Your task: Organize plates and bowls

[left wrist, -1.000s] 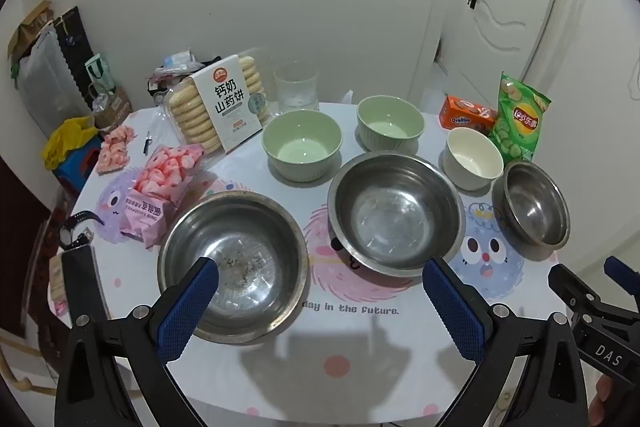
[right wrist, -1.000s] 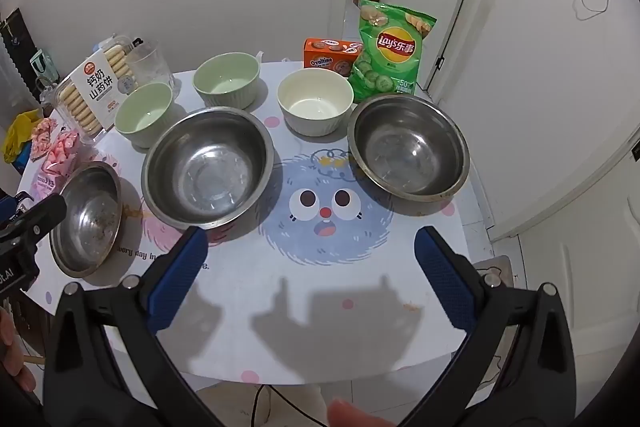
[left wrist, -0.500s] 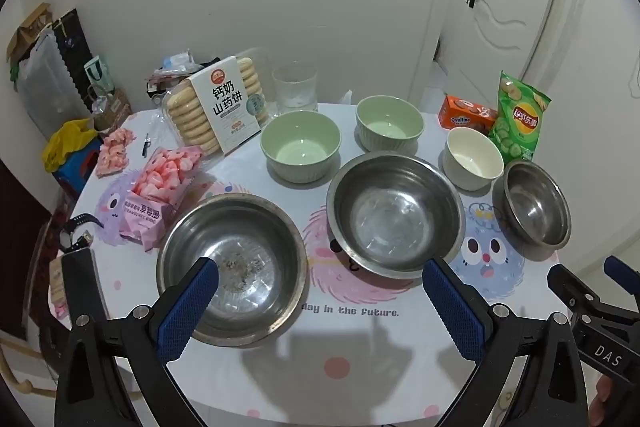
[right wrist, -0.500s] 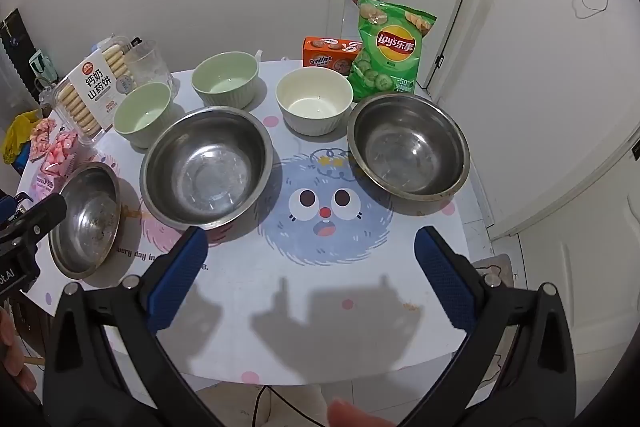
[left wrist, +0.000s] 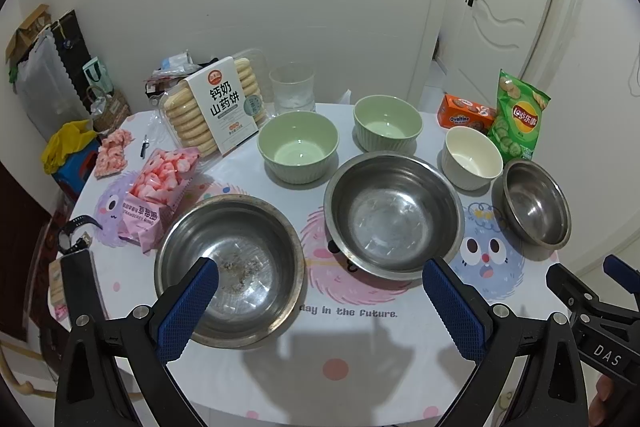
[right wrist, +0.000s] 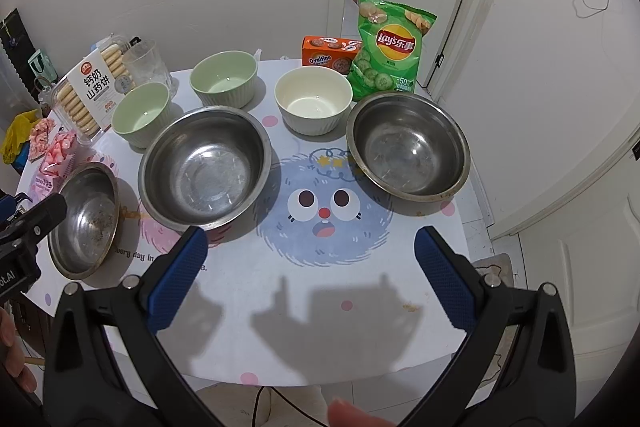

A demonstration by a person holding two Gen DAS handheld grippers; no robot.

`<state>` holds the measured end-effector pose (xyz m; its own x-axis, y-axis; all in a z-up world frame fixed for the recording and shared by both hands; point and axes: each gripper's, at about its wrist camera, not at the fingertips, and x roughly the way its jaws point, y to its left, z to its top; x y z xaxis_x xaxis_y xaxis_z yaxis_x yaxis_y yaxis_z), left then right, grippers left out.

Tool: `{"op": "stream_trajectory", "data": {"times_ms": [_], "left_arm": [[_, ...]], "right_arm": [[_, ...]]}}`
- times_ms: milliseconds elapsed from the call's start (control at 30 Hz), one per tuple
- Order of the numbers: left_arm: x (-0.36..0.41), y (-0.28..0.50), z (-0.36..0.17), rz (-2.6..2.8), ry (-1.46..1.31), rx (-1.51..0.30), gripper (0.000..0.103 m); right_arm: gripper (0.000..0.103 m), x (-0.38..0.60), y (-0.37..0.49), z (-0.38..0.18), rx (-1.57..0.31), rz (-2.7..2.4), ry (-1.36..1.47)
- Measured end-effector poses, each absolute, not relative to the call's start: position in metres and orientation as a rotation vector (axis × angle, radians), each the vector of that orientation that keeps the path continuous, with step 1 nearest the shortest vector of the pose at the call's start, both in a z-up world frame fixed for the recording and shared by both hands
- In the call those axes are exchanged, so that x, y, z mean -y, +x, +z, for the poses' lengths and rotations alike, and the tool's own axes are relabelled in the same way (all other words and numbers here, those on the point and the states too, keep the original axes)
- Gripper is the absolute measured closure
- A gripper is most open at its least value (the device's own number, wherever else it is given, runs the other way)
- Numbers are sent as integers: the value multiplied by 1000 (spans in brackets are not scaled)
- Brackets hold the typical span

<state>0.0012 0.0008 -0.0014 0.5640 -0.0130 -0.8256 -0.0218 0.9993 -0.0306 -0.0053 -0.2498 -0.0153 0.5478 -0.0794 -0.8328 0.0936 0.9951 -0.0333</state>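
Note:
Three steel bowls stand on the table: a left one [left wrist: 230, 267] with crumbs in it, a large middle one [left wrist: 394, 213] and a right one [left wrist: 536, 203]. Behind them stand two green bowls [left wrist: 298, 145] [left wrist: 387, 123] and a white bowl [left wrist: 472, 157]. My left gripper [left wrist: 320, 283] is open and empty, above the table's front edge, its left finger over the left steel bowl. My right gripper [right wrist: 310, 251] is open and empty, above the front edge, in front of the middle steel bowl [right wrist: 204, 167] and the right steel bowl [right wrist: 408, 145].
A biscuit box [left wrist: 218, 103], a clear glass [left wrist: 292, 87], pink candy bags [left wrist: 156, 187], an orange Ovaltine box [right wrist: 330, 51] and a green Lay's bag [right wrist: 390, 51] stand along the table's back and left. The table [right wrist: 320, 307] drops off at right near a white door.
Both grippers have drifted very slightly; the bowls have not moved and both grippers stay open.

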Motion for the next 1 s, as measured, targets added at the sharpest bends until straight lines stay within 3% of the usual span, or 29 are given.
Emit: {"op": "stream_trajectory", "data": {"times_ms": [1000], "left_arm": [[0, 1, -1, 7, -34, -973, 0]], "right_arm": [[0, 251, -3, -15, -989, -102, 16]]}}
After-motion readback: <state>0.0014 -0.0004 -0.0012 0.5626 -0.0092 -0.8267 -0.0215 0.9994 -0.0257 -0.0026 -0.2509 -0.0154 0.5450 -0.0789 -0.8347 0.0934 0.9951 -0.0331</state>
